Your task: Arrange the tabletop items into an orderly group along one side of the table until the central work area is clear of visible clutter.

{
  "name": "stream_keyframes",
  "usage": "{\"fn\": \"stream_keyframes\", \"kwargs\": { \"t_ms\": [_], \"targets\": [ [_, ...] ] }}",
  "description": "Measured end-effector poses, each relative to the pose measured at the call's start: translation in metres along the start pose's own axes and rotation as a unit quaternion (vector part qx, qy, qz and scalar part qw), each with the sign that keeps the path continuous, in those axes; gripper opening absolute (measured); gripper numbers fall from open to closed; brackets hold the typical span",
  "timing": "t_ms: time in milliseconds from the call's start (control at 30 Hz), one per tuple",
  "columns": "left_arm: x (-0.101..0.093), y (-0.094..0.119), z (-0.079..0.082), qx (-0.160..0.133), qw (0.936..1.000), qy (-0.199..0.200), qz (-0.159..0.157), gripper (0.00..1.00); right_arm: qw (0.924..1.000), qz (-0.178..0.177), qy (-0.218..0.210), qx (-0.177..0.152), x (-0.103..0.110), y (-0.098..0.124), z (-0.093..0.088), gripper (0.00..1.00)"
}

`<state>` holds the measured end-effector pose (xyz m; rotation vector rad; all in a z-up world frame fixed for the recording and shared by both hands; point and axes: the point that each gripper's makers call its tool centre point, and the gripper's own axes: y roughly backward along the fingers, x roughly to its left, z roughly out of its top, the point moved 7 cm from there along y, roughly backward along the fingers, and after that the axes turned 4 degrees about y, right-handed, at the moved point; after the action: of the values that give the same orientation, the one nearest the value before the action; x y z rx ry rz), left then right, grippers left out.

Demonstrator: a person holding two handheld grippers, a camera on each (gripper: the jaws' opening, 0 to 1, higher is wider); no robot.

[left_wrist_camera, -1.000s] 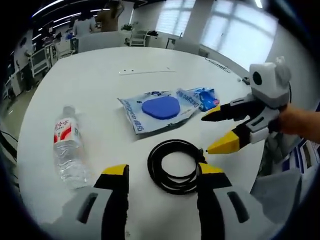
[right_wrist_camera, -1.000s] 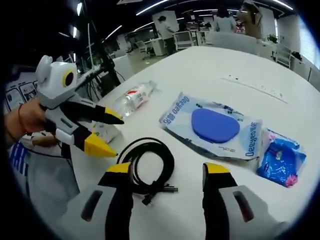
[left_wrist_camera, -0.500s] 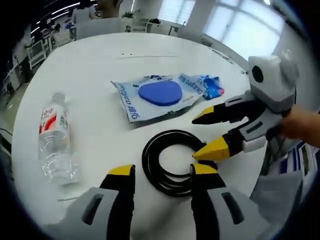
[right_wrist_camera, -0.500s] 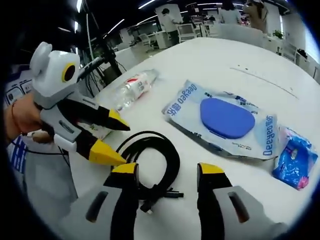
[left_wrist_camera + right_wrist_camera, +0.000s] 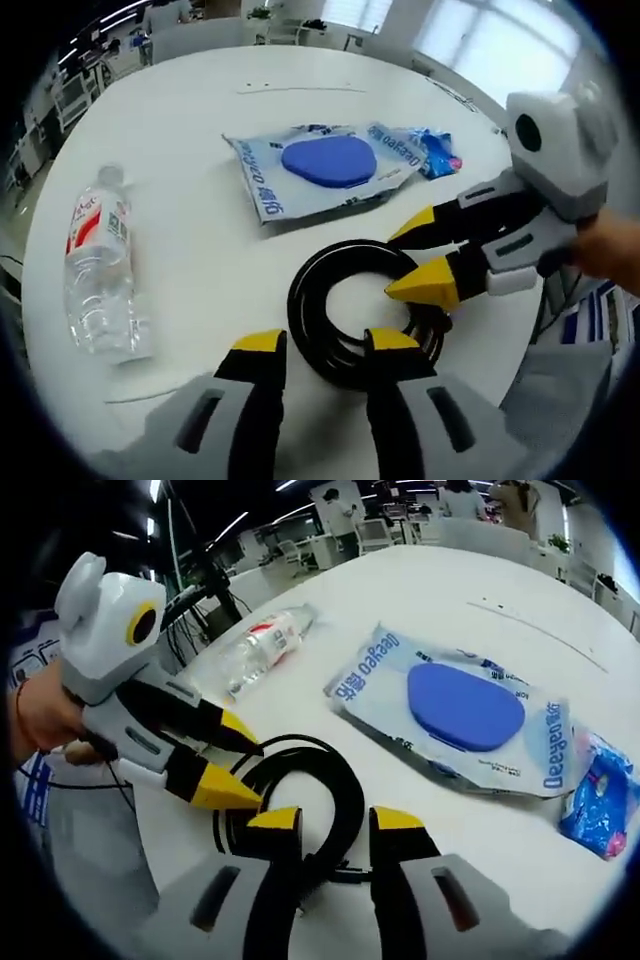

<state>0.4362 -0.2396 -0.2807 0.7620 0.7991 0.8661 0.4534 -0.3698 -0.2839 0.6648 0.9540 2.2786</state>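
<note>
Saw a white round counter [image 5: 200, 150] with four things on it. Near the close edge lay a black coiled cable [image 5: 350, 320], also seen in the right gripper view [image 5: 300, 780]. In the left gripper view, left tool [image 5: 320, 345] had its yellow tips a little apart, one on each side of the coil's near rim; could not tell if touching. Right tool [image 5: 415, 258] came in from the right, tips apart, lower tip over the coil's far side. In the right gripper view, right tool [image 5: 335, 820] stood with tips close, the cable's end part running between them and partly hidden. Left tool [image 5: 235, 770] reached in from the left, tips spread at the coil. Beyond the cable lay a wipes pack [image 5: 320, 175] with a blue lid, and just past it a small blue packet [image 5: 435, 160], half hidden. Well to the side lay a water bottle [image 5: 98, 265]. Far room blurry.
</note>
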Motion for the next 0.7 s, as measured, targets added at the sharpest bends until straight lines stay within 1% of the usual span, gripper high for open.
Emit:
{"fn": "stream_keyframes", "kwargs": {
  "t_ms": [33, 100, 133, 167, 233, 300, 367, 433, 500, 700],
  "targets": [
    [0.0, -0.001, -0.001, 0.006, 1.0, 0.0, 0.004, 0.28, 1.0, -0.001, 0.0, 0.002, 0.0, -0.001, -0.001, 0.19],
    [0.0, -0.002, -0.002, 0.006, 0.9999, -0.005, 0.007, 0.23, 1.0, -0.007, -0.003, 0.003, -0.001, -0.001, -0.001, 0.16],
    [0.001, -0.002, -0.001, 0.011, 0.9999, -0.004, 0.01, 0.21, 0.9999, -0.01, -0.006, 0.005, -0.002, -0.002, -0.002, 0.15],
    [0.001, -0.002, -0.001, 0.009, 0.9998, -0.005, 0.014, 0.19, 0.9998, -0.017, -0.005, 0.009, -0.004, -0.002, -0.002, 0.12],
    [0.001, -0.003, 0.0, 0.008, 0.9997, -0.018, 0.016, 0.16, 0.9998, -0.019, -0.003, 0.009, -0.004, -0.003, -0.003, 0.11],
    [0.001, -0.003, 0.0, 0.011, 0.9995, -0.025, 0.017, 0.16, 0.9997, -0.024, -0.007, 0.008, -0.004, -0.003, -0.002, 0.1],
    [0.001, -0.003, 0.0, 0.007, 0.9997, -0.008, 0.021, 0.15, 0.9992, -0.031, -0.022, 0.007, -0.003, -0.002, -0.001, 0.08],
    [0.0, -0.004, 0.0, 0.009, 0.9998, -0.009, 0.018, 0.13, 0.9989, -0.031, -0.035, 0.0, -0.005, -0.001, 0.0, 0.05],
    [-0.001, -0.004, 0.0, 0.01, 0.9999, 0.0, 0.012, 0.12, 0.9987, -0.03, -0.041, -0.002, -0.005, 0.001, 0.0, 0.04],
    [-0.002, -0.002, 0.001, 0.008, 0.9998, 0.016, -0.001, 0.09, 0.9974, -0.027, -0.064, -0.018, -0.003, 0.01, 0.002, 0.02]
  ]
}}
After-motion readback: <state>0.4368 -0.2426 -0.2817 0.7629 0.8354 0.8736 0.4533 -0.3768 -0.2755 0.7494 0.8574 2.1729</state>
